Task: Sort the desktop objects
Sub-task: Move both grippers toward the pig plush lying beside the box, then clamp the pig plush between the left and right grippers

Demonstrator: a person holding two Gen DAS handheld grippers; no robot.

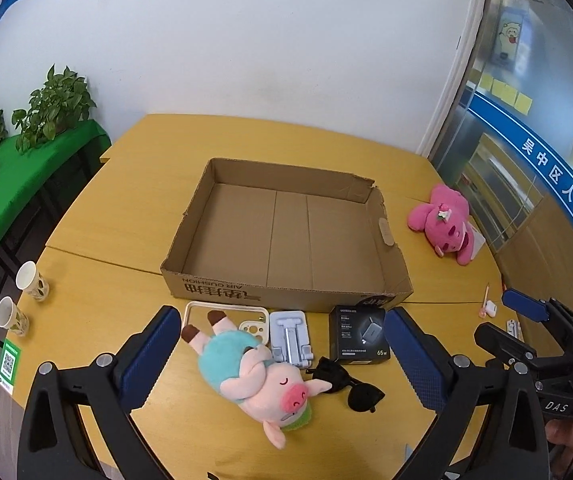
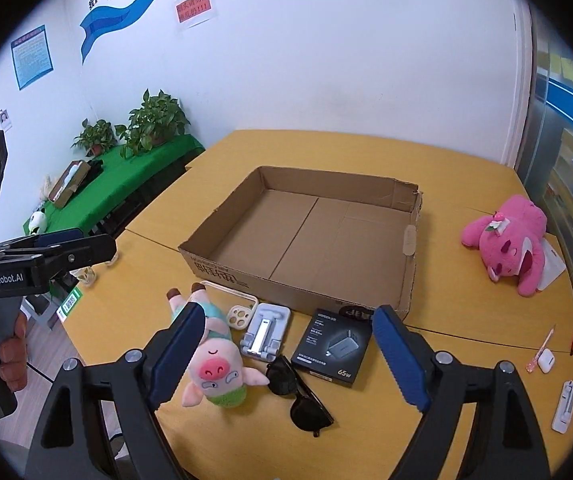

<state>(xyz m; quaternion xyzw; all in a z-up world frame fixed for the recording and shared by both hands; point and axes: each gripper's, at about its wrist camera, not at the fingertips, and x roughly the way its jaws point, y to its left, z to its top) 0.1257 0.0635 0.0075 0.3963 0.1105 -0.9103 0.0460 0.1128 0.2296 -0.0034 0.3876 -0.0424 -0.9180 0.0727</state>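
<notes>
Left wrist: left gripper [image 1: 282, 356] wide open above the pig plush [image 1: 254, 372], holding nothing; cardboard box [image 1: 286, 292] just behind, with phone case [image 1: 206, 308], phone stand [image 1: 288, 336], charger box [image 1: 358, 334] and sunglasses [image 1: 346, 384] in front. Right wrist: right gripper [image 2: 286, 356] wide open above the same items; pink bear [image 2: 506, 240] lies well right of the box.
</notes>
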